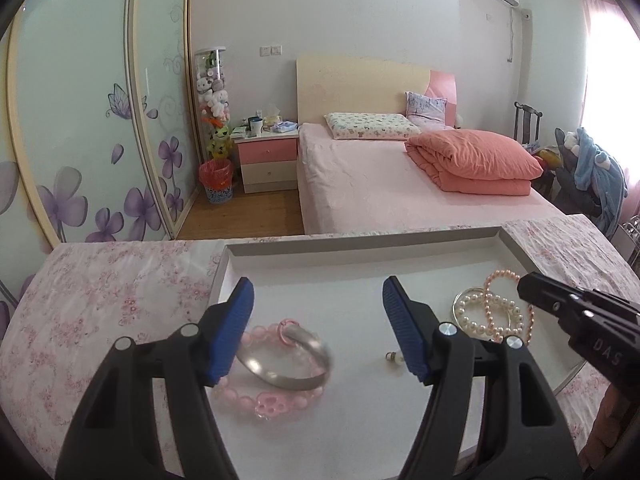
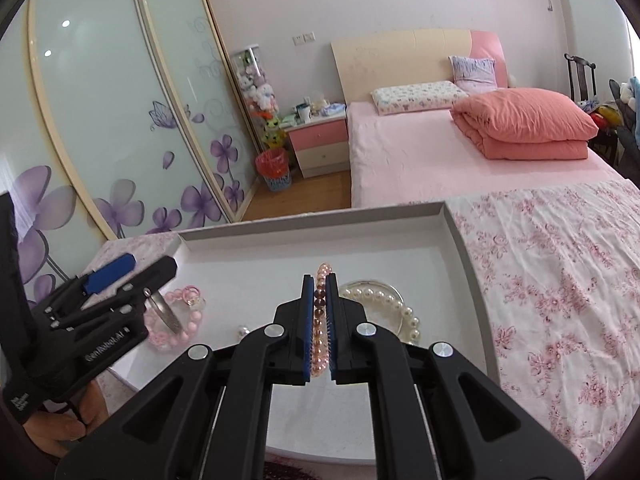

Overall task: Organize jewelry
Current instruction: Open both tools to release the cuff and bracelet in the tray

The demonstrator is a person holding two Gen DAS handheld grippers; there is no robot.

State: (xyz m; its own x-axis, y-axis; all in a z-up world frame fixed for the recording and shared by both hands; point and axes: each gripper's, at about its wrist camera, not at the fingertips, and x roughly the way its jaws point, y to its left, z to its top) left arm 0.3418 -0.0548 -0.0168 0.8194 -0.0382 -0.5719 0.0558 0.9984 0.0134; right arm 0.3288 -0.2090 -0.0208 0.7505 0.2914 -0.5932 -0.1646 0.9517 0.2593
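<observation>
A shallow white tray (image 1: pixel 360 250) lies on a floral cloth. My left gripper (image 1: pixel 318 300) is open above a silver bangle (image 1: pixel 296 364), which is tilted on a pink bead bracelet (image 1: pixel 276 400); the bangle appears blurred. A small earring (image 1: pixel 393 357) lies by the right finger. My right gripper (image 2: pixel 319 284) is shut on a peach pearl bracelet (image 2: pixel 320 344). A white pearl bracelet (image 2: pixel 400 308) and a silver bangle (image 2: pixel 370 285) lie just right of it. The right gripper also shows in the left wrist view (image 1: pixel 520 286), over the pearls (image 1: pixel 492 312).
The floral cloth (image 2: pixel 560 280) covers the surface around the tray. Behind it are a pink bed (image 1: pixel 380 184), a nightstand (image 1: pixel 266 164), a red-lined bin (image 1: pixel 218 182) and sliding wardrobe doors (image 1: pixel 80 120) on the left.
</observation>
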